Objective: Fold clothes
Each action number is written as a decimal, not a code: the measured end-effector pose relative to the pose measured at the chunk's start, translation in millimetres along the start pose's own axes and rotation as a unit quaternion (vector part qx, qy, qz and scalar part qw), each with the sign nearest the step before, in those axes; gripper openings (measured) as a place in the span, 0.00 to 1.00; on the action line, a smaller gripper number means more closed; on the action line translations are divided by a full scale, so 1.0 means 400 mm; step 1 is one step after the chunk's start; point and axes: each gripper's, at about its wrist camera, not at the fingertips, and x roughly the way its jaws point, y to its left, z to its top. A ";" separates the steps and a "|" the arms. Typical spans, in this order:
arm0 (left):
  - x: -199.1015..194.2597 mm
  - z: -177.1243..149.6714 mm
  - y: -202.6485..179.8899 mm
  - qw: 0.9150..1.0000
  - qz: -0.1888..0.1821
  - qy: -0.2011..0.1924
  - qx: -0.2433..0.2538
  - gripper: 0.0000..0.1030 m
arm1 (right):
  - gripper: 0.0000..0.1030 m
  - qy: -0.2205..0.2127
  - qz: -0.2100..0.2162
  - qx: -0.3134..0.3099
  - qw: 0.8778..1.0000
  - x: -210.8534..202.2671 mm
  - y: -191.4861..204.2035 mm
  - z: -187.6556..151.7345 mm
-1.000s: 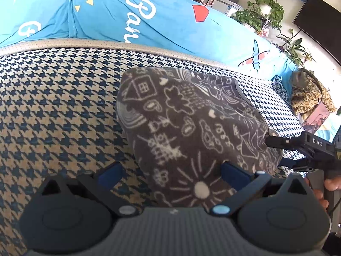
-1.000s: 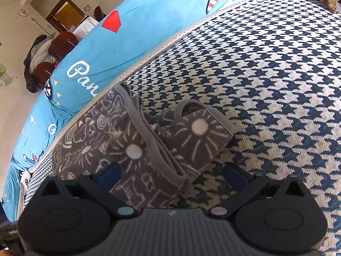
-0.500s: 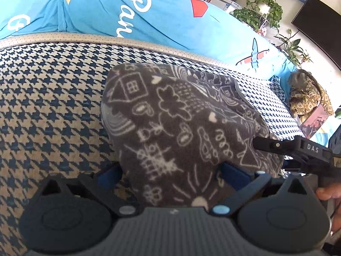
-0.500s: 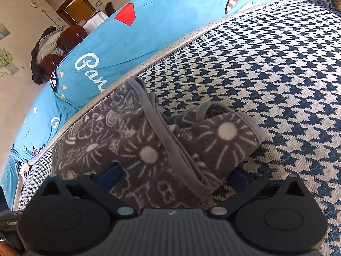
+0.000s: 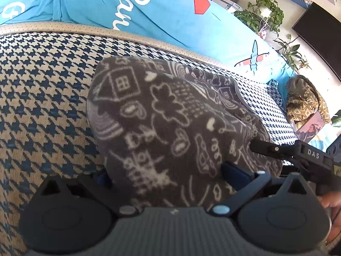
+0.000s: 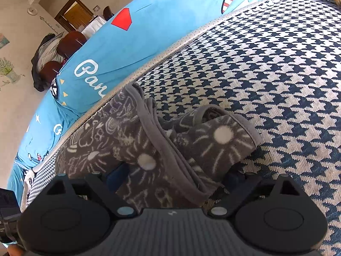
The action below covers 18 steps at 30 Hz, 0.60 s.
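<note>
A folded dark grey garment [image 5: 170,115] with white doodle print lies on the houndstooth sofa seat [image 5: 42,106]. My left gripper [image 5: 166,173] is low over its near end, jaws wide, with the cloth bulging between the fingers; the left pad is half hidden by fabric. In the right wrist view the garment [image 6: 149,145] shows its stacked grey hems and a folded sleeve part [image 6: 221,136]. My right gripper [image 6: 175,176] straddles this end and its jaws are closing, with the layered edge between them. One of its fingers [image 5: 268,148] reaches in beside the garment's right side.
A bright blue printed cover [image 5: 149,15] drapes the sofa back behind the garment. A patterned brown cushion [image 5: 307,102] and a photo lie at the seat's far right. Houndstooth seat spreads right of the garment [image 6: 277,85]. Plants and a dark screen stand beyond.
Both grippers have come closer to the garment, which now fills the space between each pair of fingers. The right jaws look slightly narrower. The garment itself has stayed put.
</note>
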 end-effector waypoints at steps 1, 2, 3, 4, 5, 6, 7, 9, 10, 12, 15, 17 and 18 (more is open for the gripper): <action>0.003 0.000 0.003 1.000 -0.002 0.001 -0.003 1.00 | 0.93 0.000 -0.002 -0.004 1.000 0.003 0.004 -0.001; 0.007 0.000 0.004 1.000 -0.004 0.002 -0.007 1.00 | 0.95 0.000 -0.004 -0.008 1.000 0.005 0.008 -0.003; 0.009 0.001 0.002 1.000 -0.004 0.002 -0.009 1.00 | 0.96 0.000 -0.006 -0.013 1.000 0.008 0.012 -0.004; 0.013 0.002 0.000 1.000 -0.003 0.002 -0.009 1.00 | 0.96 -0.002 -0.011 -0.018 1.000 0.011 0.018 -0.006; 0.015 0.003 -0.004 1.000 -0.001 0.000 -0.006 1.00 | 0.96 -0.003 -0.017 -0.024 1.000 0.014 0.025 -0.007; 0.015 0.002 -0.011 1.000 0.003 -0.002 0.000 1.00 | 0.95 -0.005 -0.021 -0.030 0.999 0.016 0.030 -0.009; 0.015 0.002 -0.018 1.000 0.007 -0.004 0.006 1.00 | 0.93 -0.008 -0.025 -0.036 0.999 0.016 0.034 -0.010; 0.014 0.002 -0.032 1.000 0.015 -0.009 0.019 0.96 | 0.85 -0.015 -0.029 -0.046 0.998 0.010 0.037 -0.011; 0.010 0.000 -0.041 0.999 0.018 -0.014 0.028 0.92 | 0.75 -0.019 -0.030 -0.051 0.998 0.005 0.038 -0.011; -0.001 -0.002 -0.057 0.998 0.026 -0.024 0.043 0.84 | 0.63 -0.028 -0.029 -0.058 0.997 -0.006 0.038 -0.010; -0.022 -0.004 -0.070 0.997 0.033 -0.039 0.052 0.72 | 0.43 -0.048 -0.023 -0.080 0.995 -0.028 0.054 -0.012; -0.037 -0.005 -0.076 0.997 0.037 -0.048 0.057 0.66 | 0.39 -0.058 -0.028 -0.105 0.992 -0.040 0.073 -0.016; -0.044 -0.006 -0.079 0.996 0.039 -0.053 0.059 0.62 | 0.38 -0.064 -0.031 -0.116 0.991 -0.045 0.082 -0.018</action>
